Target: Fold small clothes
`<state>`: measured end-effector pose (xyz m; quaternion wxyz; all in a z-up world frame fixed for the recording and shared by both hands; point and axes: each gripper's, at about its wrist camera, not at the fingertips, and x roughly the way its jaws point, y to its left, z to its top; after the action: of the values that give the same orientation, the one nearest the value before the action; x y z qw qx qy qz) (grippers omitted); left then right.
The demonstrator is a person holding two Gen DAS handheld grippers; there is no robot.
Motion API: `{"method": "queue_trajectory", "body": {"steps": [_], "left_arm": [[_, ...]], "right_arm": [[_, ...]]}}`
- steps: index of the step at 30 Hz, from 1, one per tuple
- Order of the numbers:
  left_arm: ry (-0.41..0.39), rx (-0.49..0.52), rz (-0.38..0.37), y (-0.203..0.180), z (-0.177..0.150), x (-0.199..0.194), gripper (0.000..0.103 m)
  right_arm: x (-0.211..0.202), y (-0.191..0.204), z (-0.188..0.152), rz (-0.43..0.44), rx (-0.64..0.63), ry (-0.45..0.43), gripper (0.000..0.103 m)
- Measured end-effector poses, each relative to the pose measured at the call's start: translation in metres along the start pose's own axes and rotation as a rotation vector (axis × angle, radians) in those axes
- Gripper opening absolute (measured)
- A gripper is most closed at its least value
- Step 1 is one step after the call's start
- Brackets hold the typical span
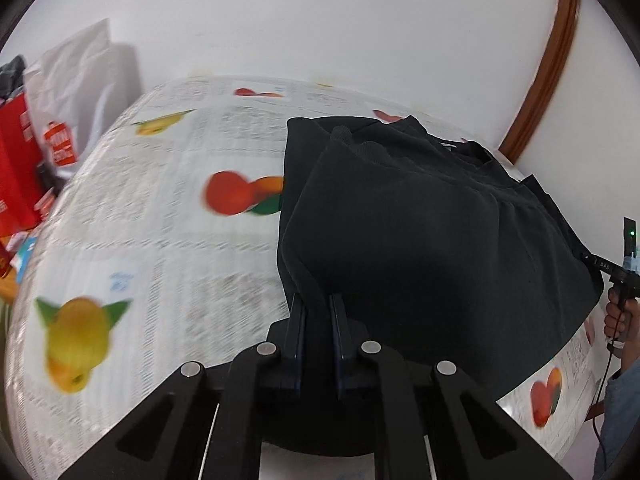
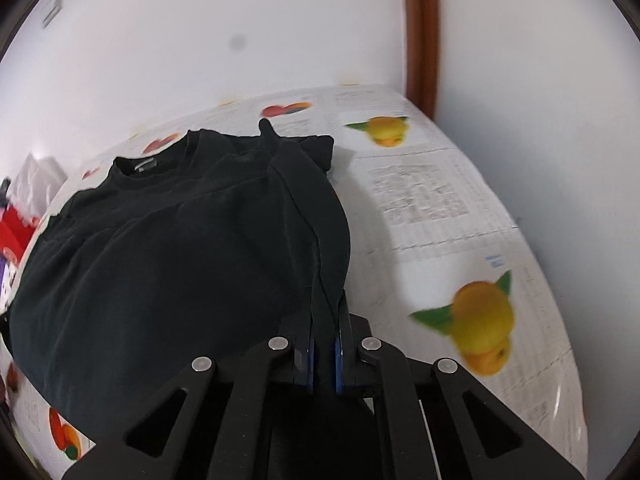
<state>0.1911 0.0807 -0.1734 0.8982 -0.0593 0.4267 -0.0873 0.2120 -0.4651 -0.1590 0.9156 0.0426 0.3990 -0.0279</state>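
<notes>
A black sweatshirt (image 1: 432,240) lies partly folded on a table covered with a fruit-print cloth (image 1: 160,208). My left gripper (image 1: 318,304) is shut on the sweatshirt's near left edge and holds it lifted off the cloth. My right gripper (image 2: 326,300) is shut on the sweatshirt (image 2: 168,256) at its near right edge, where a folded-over sleeve hangs. The collar with a label (image 2: 146,165) points toward the far wall. The right gripper's handle and the person's hand (image 1: 618,312) show at the right edge of the left wrist view.
A white wall stands behind the table, with a brown wooden trim (image 2: 420,32) at the corner. A red box (image 1: 14,160) and a white plastic bag (image 1: 76,92) stand off the table's left side. The fruit-print cloth (image 2: 440,208) lies bare right of the sweatshirt.
</notes>
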Motion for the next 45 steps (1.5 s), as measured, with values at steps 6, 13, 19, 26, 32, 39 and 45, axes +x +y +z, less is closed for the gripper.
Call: {"method": "queue_trajectory", "body": {"steps": [6, 13, 19, 26, 32, 39, 45], "left_arm": [[0.007, 0.035, 0.022, -0.023, 0.012, 0.016, 0.012], [-0.010, -0.007, 0.037, -0.004, 0.004, 0.001, 0.018], [-0.041, -0.010, 0.097, 0.013, -0.011, -0.024, 0.030], [-0.031, -0.045, 0.240, 0.054, -0.036, -0.043, 0.033], [-0.040, -0.058, 0.336, 0.081, -0.047, -0.047, 0.049], [-0.016, -0.081, 0.329, 0.096, -0.036, -0.039, 0.058], [0.007, -0.045, 0.324, 0.091, -0.035, -0.032, 0.072]], "right_arm": [[0.002, -0.017, 0.008, -0.096, 0.014, 0.012, 0.009], [-0.052, 0.020, 0.002, -0.233, 0.045, -0.068, 0.023], [-0.071, 0.116, -0.010, -0.066, -0.074, -0.099, 0.043], [-0.054, 0.241, -0.039, 0.139, -0.193, -0.086, 0.046], [-0.038, 0.315, -0.068, 0.165, -0.317, -0.060, 0.049], [-0.056, 0.329, -0.101, 0.116, -0.400, -0.029, 0.049], [-0.077, 0.340, -0.113, 0.087, -0.501, -0.098, 0.056]]}}
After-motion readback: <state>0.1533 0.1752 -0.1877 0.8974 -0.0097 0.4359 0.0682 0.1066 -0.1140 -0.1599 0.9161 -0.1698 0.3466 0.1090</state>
